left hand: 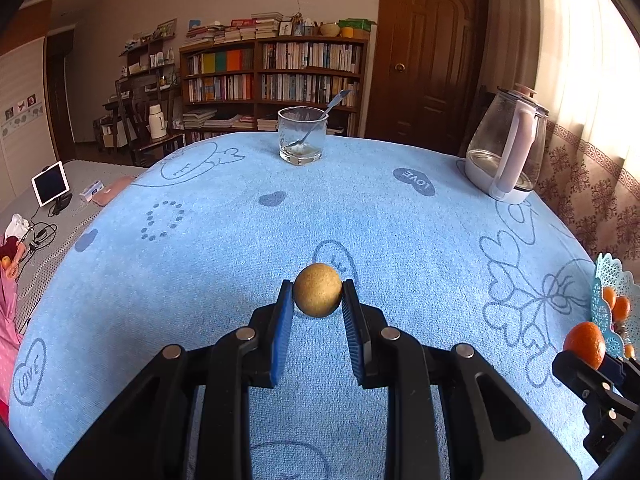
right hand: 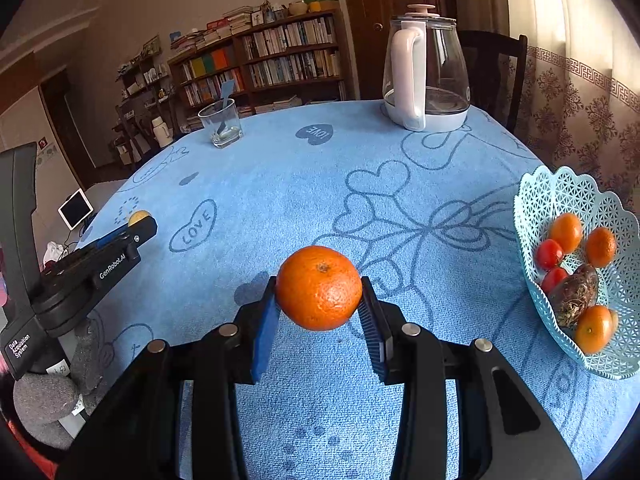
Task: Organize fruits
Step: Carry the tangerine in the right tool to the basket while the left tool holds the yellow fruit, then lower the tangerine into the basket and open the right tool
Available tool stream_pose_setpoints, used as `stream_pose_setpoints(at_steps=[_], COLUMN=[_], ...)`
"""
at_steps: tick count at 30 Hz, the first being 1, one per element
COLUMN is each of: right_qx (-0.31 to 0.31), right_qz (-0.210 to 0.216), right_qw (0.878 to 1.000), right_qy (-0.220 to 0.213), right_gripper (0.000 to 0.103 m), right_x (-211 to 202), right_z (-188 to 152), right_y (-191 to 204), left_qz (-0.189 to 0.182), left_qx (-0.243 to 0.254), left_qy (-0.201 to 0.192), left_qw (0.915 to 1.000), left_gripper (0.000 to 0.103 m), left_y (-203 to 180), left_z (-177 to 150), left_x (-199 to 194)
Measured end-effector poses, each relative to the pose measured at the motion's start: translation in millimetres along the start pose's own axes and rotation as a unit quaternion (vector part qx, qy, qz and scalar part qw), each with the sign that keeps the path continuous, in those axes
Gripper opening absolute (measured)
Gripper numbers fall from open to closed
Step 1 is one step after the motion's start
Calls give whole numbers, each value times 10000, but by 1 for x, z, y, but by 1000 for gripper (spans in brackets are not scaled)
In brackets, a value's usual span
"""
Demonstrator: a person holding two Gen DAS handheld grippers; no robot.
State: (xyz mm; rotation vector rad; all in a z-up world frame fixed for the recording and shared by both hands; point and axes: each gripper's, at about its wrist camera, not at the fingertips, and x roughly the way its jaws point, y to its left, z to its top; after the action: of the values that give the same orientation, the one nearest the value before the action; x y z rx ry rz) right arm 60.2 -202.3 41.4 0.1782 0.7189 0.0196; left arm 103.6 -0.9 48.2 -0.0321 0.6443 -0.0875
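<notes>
My left gripper (left hand: 317, 294) is shut on a small round brown-yellow fruit (left hand: 318, 295) and holds it just above the blue tablecloth. My right gripper (right hand: 319, 294) is shut on an orange (right hand: 319, 288), lifted over the cloth; it also shows at the right edge of the left wrist view (left hand: 585, 345). A light blue lattice basket (right hand: 560, 196) stands to the right of it and holds several small oranges (right hand: 566, 232), two red tomatoes (right hand: 549, 254) and a dark brown oblong fruit (right hand: 574, 295). The left gripper shows at the far left in the right wrist view (right hand: 138, 222).
A glass tumbler (left hand: 303, 136) with a spoon stands at the far middle of the table. A glass kettle with a white handle (left hand: 507, 146) stands at the far right. A curtain hangs on the right, a bookshelf stands behind, and a lower table with a tablet (left hand: 50, 188) is at left.
</notes>
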Motion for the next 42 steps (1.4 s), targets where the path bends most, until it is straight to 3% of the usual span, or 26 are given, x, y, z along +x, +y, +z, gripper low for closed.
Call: stream_pose_setpoints(at_steps=[6, 20, 32, 42], right_qx=[238, 1128, 1802, 2043], right_qz=[-199, -1076, -1318, -1297], right_qw=[9993, 9855, 9738, 9701], right_qy=[-221, -672, -439, -194], right_gripper=[40, 40, 40, 40], right_x=[-15, -60, -58, -49], right_z=[8, 18, 1, -12], right_y=[-24, -129, -192, -208], left_qz=[-9, -22, -8, 9], left_qx=[39, 62, 127, 132], left_qy=[26, 112, 159, 166], left_qw=[10000, 9999, 9998, 9998], left_gripper=[25, 25, 25, 25], left_y=[-2, -2, -5, -5], left_z=[0, -1, -3, -5], left_x=[1, 5, 8, 10])
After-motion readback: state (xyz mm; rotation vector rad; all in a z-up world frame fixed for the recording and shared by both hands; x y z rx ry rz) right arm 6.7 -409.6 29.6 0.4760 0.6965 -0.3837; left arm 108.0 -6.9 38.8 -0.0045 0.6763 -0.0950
